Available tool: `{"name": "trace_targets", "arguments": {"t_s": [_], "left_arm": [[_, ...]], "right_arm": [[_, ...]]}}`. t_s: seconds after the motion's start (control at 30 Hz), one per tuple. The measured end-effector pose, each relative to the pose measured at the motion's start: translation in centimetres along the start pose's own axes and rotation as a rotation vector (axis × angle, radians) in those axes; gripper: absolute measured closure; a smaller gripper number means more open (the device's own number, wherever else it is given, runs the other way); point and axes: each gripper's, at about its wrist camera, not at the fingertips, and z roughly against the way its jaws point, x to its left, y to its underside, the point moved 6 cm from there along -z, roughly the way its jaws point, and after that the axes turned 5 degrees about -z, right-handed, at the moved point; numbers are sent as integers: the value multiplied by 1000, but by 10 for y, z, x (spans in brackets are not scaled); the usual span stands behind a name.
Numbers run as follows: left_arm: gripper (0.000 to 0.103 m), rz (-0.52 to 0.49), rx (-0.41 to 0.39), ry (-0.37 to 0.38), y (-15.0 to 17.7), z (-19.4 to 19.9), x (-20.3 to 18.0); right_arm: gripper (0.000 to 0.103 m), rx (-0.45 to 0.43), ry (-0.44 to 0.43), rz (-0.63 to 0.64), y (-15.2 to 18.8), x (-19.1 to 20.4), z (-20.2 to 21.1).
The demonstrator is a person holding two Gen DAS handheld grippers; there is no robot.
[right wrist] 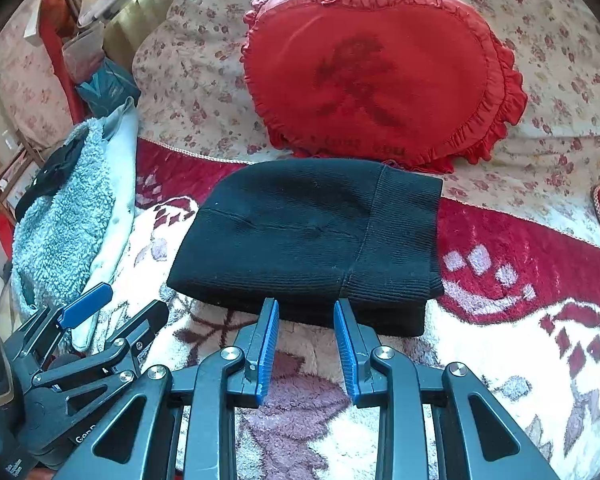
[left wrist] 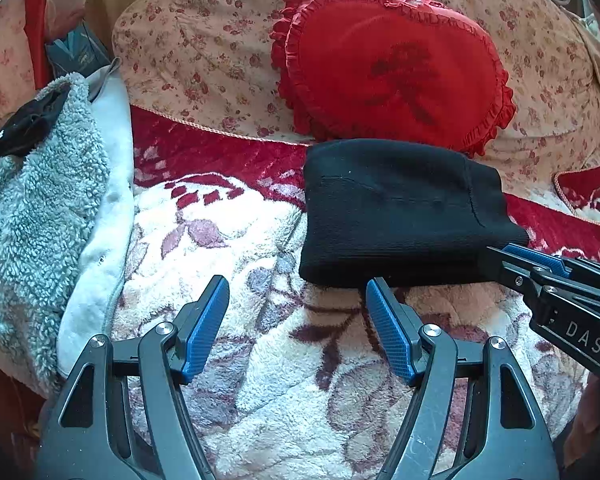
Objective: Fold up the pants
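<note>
Bright daylight, sharp focus — fisheye-warped, dark corners

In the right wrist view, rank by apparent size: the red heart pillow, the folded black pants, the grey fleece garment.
1. red heart pillow
2. folded black pants, close behind; they sit nearer the camera, so true order is unsure
3. grey fleece garment, partly cut off at the left

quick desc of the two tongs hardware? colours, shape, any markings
Both tongs, left and right, match: dark grey linkage arms with triangular cutouts, silver pivot pins, and fingers faced with ribbed blue pads. White lettering "DAS" shows on the right body, partial "Gen" on the left. No cables or sleeves visible.
</note>
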Motion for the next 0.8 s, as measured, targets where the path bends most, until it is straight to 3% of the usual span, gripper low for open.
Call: {"name": "trace_targets", "arguments": {"t_s": [0.8], "left_arm": [[32,7,13,8,3,-5,0]], "right_arm": [[73,23,-2,2,3,0,-7]]}}
